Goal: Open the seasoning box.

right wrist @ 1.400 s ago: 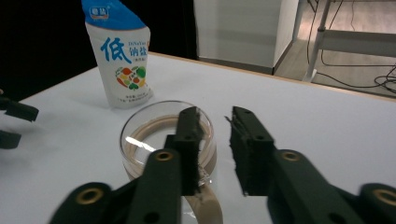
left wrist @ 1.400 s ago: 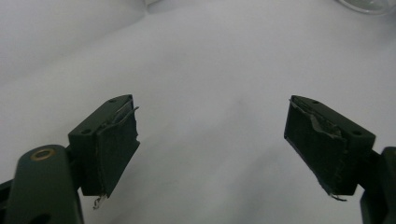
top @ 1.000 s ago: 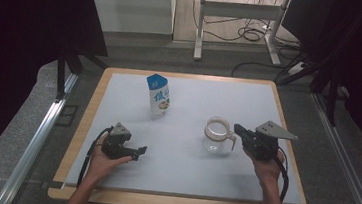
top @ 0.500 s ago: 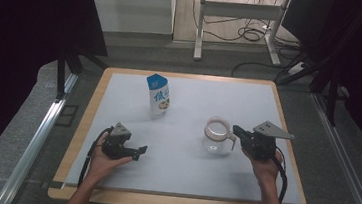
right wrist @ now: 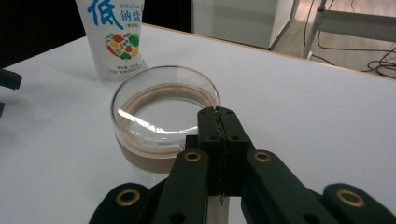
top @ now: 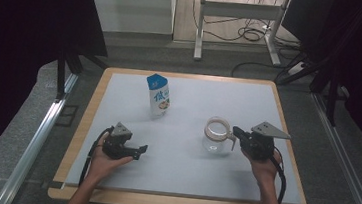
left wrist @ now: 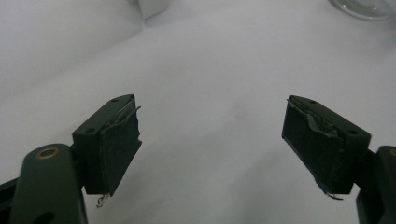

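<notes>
In the high view the left gripper (top: pixel 136 150) rests in an upturned hand (top: pixel 105 160) at the lower left of the frame, low over the white table (top: pixel 182 172). Its jaws stand wide apart with nothing between them; the left gripper view shows bare table between the two pads (left wrist: pixel 116 149). At the lower right of the high view the right gripper (top: pixel 236 133) is held in the other hand (top: pixel 263 167), its tips at the right side of the glass jar (top: pixel 216 134). In the right gripper view its jaws are pressed together just at the jar's near rim (right wrist: pixel 166 109); whether they pinch a handle there I cannot tell. Farther up, left of centre, a salt bag (top: pixel 158 95) stands upright, well apart from the jar.
</notes>
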### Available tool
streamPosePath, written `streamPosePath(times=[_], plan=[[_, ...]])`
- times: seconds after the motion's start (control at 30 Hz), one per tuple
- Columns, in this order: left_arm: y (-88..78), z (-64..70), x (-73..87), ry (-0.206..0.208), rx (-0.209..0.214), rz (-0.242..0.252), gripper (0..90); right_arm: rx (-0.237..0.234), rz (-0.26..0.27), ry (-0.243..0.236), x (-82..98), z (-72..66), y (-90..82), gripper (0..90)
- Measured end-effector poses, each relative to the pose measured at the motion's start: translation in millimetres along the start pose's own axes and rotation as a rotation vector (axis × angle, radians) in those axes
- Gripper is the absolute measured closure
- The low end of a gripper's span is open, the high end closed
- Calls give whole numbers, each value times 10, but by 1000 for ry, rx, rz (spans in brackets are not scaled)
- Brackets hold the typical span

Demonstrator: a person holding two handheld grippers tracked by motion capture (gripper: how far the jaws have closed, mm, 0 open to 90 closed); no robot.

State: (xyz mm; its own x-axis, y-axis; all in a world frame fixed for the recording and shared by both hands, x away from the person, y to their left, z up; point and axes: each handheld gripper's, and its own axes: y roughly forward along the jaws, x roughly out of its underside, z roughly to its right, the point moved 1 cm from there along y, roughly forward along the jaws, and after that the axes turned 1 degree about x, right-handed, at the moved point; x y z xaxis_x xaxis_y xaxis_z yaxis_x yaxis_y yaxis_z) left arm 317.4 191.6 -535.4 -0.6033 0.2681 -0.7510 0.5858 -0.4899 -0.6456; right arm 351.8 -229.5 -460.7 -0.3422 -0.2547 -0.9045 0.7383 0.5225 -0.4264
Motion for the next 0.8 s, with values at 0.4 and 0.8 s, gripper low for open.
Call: streamPosePath(times=[0.4, 0.8], plan=[[-16, -23, -9, -35, 0, 10, 219, 12, 5, -1, 18, -5, 3, 896], [-25, -3, -4, -21, 19, 18, 420, 7, 16, 15, 40, 15, -13, 896]])
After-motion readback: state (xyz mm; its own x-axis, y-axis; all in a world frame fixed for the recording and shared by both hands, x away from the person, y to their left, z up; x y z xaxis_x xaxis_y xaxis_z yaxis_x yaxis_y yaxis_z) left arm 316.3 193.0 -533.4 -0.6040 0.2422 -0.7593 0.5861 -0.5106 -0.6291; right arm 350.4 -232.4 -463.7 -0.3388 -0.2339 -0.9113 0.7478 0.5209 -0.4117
